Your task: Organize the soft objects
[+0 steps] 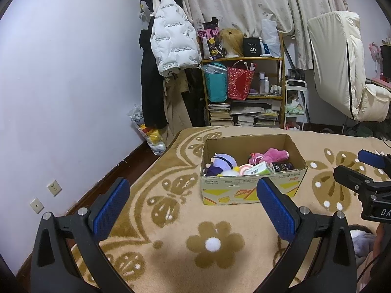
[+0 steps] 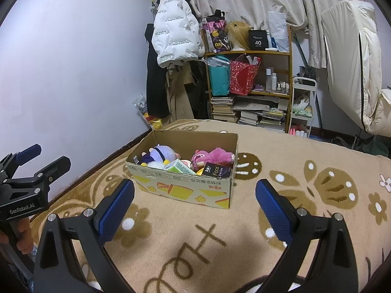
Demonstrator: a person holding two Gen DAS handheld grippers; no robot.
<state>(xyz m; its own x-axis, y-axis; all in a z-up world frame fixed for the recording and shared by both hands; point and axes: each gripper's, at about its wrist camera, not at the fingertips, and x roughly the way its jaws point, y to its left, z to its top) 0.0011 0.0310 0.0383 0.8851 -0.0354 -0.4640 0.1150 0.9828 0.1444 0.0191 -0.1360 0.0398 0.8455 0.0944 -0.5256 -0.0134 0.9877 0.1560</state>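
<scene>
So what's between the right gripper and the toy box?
Only bare patterned blanket lies between the right gripper and the cardboard box, seen in the right wrist view.

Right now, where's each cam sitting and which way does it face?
Left wrist: on the left gripper, facing the cardboard box on the blanket; right gripper at its right edge.
Right wrist: on the right gripper, facing the same box from its right; left gripper and a hand at left.
Shared: box, pink plush, shelf.
</scene>
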